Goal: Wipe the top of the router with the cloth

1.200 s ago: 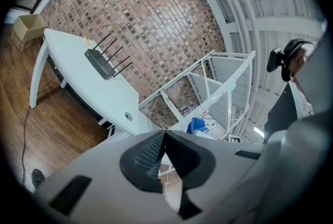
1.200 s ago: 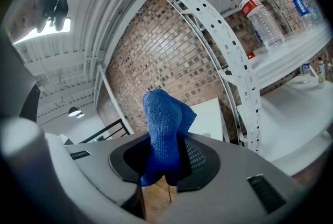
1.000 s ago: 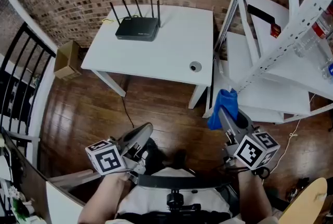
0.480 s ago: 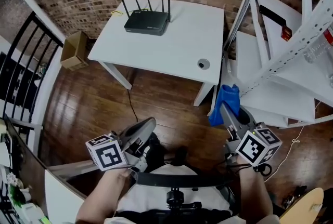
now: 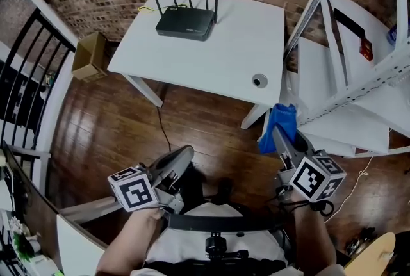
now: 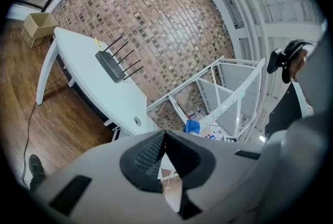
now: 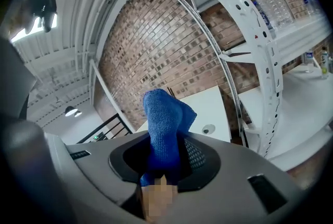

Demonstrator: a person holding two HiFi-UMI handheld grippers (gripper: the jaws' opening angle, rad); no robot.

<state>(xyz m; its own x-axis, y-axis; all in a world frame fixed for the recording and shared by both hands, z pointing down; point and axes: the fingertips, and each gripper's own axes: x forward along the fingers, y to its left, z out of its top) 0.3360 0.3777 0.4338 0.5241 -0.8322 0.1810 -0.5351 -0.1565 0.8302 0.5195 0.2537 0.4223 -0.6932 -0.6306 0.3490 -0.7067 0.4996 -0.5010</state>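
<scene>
My right claw (image 5: 279,135) was clamped on the blue cloth (image 5: 275,120). The right gripper view showed the jaws pinched on the fabric, with a loose tuft standing up above them. My left claw (image 5: 174,164) was closed to a seam with nothing in it. In the head view it hung low at 7 o'clock, and the right claw sat at 5 o'clock.

The router (image 5: 186,22) stood at 12 o'clock on the far side of the white bench (image 5: 224,60), antennas up along its far edge, well apart from both claws. I judged that wiping had not begun and that the step in hand was carrying the cloth over.

To do that well, I would have come in from the router's near edge, at its 6 o'clock, and kept clear of the rack (image 5: 349,86) at 3 o'clock. I would have laid the loose tuft flat on the lid, not the jaw tips, and stroked side to side, stopping short of the antennas. The empty left claw could have steadied the casing, which looked light enough to slide.
</scene>
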